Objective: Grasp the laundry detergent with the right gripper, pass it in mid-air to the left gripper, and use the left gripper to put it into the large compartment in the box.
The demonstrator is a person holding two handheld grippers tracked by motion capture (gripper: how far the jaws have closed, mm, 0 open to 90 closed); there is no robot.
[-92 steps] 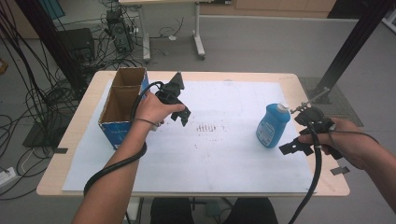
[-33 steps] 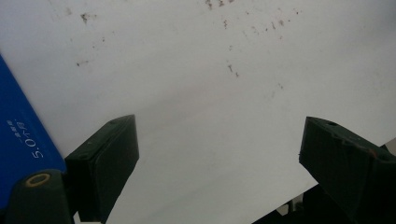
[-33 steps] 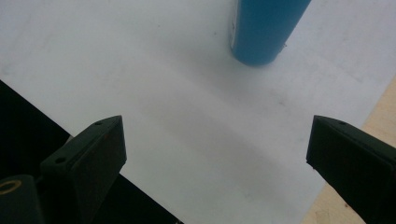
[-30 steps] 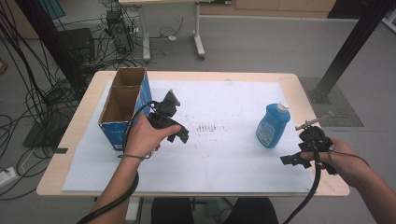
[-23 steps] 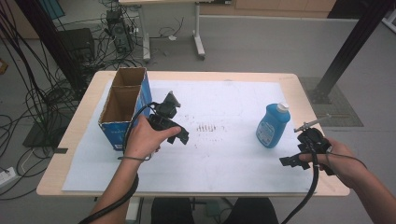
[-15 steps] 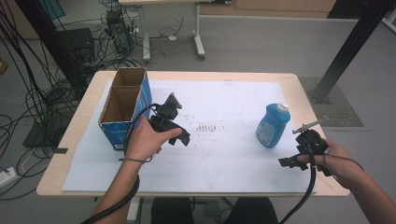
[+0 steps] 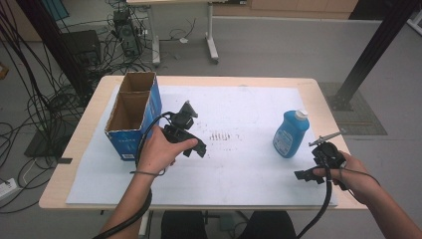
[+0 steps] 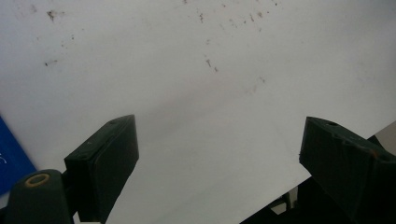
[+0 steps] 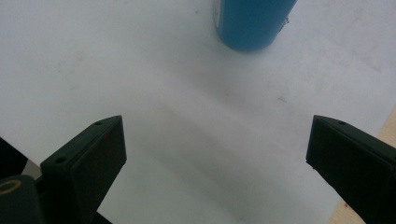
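Right claw (image 7: 304,175) wide open, empty, near blue bottle (image 7: 290,134): square jaws around upright body before squeezing, avoiding tipping.

white paper sheet (image 7: 239,149) with dark specks (image 7: 221,136) on wooden desk (image 7: 84,149), black cables (image 7: 30,99) on grey floor, second desk's legs (image 7: 211,40) behind, black post (image 7: 378,45) at right

Grey floor (image 7: 278,55), wooden counter (image 7: 328,107) under a white sheet (image 7: 249,169). Second table's legs (image 7: 211,47) behind, black cables (image 7: 30,114) piled left, dark post (image 7: 373,55) right.
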